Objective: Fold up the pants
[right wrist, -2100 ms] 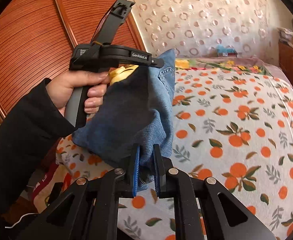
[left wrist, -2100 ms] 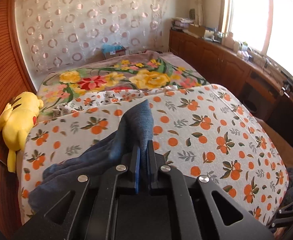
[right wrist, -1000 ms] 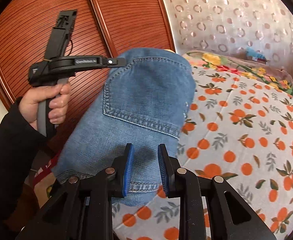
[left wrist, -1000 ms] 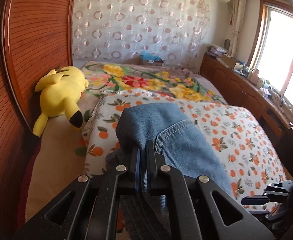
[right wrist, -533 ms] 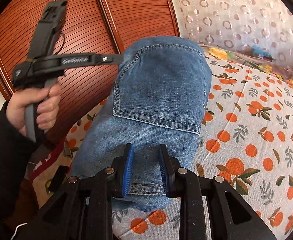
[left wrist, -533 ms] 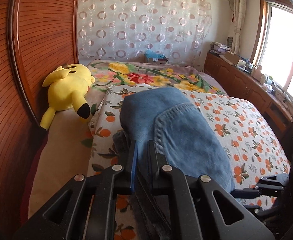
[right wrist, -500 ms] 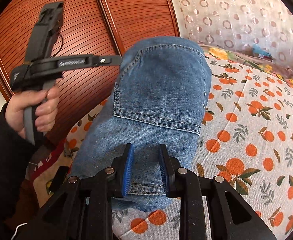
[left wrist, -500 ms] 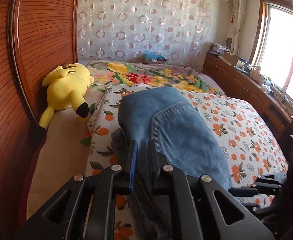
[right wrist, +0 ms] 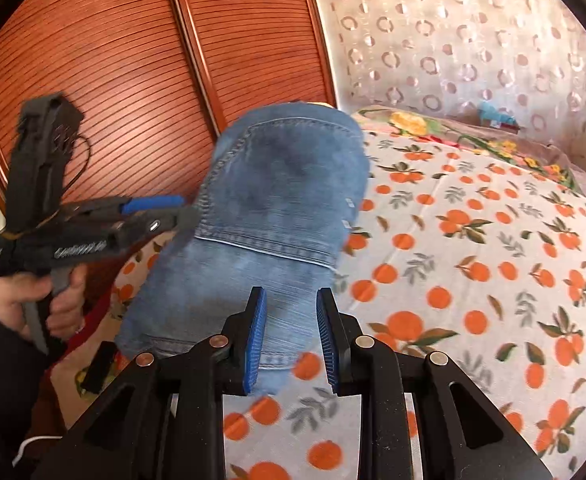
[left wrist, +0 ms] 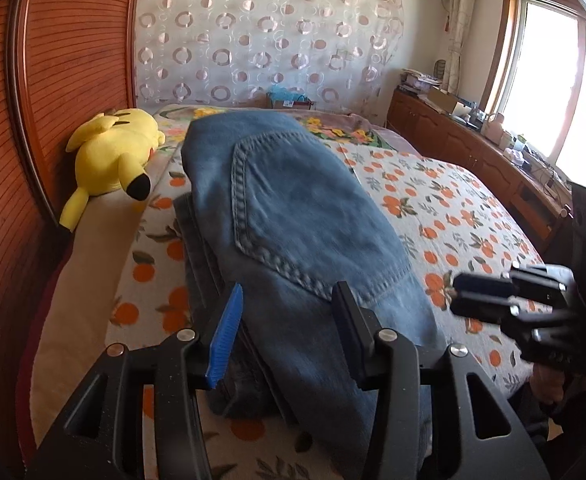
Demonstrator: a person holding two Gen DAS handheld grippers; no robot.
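Note:
The folded blue jeans (left wrist: pixel 293 208) lie on the orange-print sheet (left wrist: pixel 453 208), back pocket up. My left gripper (left wrist: pixel 287 332) sits at their near edge, its jaws opening; denim lies between the pads, which stand clear of it. In the right wrist view the jeans (right wrist: pixel 277 200) stretch away from my right gripper (right wrist: pixel 291 340). Its jaws are parted over the hem and press on nothing. A hand in a black sleeve holds the left gripper (right wrist: pixel 173 212) at the jeans' left edge. The right gripper (left wrist: pixel 481 296) shows at the right in the left wrist view.
A yellow plush toy (left wrist: pixel 113 156) lies by the ribbed wooden doors (right wrist: pixel 133 60) left of the bed. A flowered blanket (right wrist: pixel 473 136) covers the far end. Low wooden cabinets (left wrist: pixel 473 152) with clutter run under the window on the right.
The left jaws have gone from shut on the denim to wide apart, letting it go, and the left gripper has moved lower and closer to the jeans. The right gripper has stayed put.

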